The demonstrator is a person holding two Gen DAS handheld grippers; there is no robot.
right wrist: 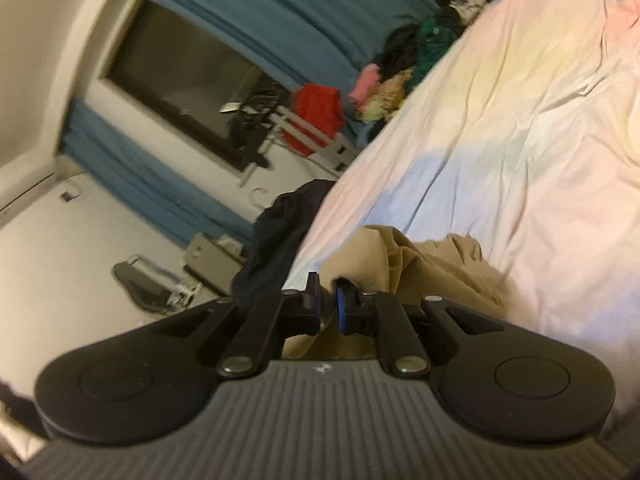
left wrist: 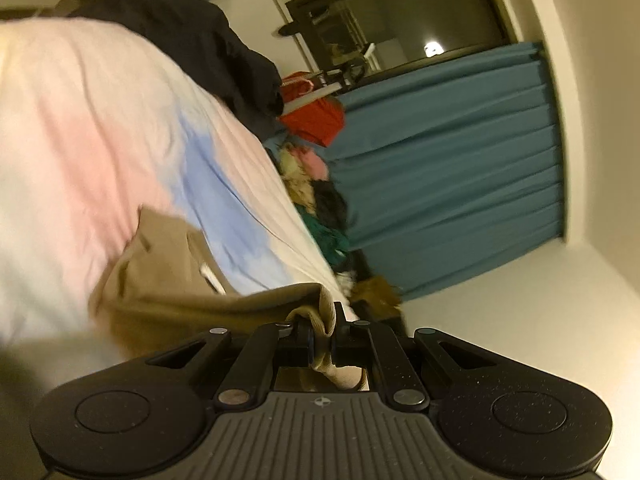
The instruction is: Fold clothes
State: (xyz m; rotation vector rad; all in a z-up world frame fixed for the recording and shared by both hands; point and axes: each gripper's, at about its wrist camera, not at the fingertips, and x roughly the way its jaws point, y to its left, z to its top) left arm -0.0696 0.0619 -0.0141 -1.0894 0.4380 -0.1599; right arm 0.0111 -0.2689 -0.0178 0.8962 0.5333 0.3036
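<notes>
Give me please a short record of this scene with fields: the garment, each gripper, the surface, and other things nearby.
garment: tan cotton garment, crumpled, lying on the bed
left gripper: fingers shut on a ribbed edge of the garment
right gripper: fingers closed on a fold of the same garment
surface: pastel pink, blue and white bedsheet, wrinkled
nearby: dark navy cloth at the bed edge; mixed pile of clothes by the teal pleated curtain

Black linkage arms, silver rivets, ribbed grey housing, blue-padded fingers (right wrist: 341,312)
</notes>
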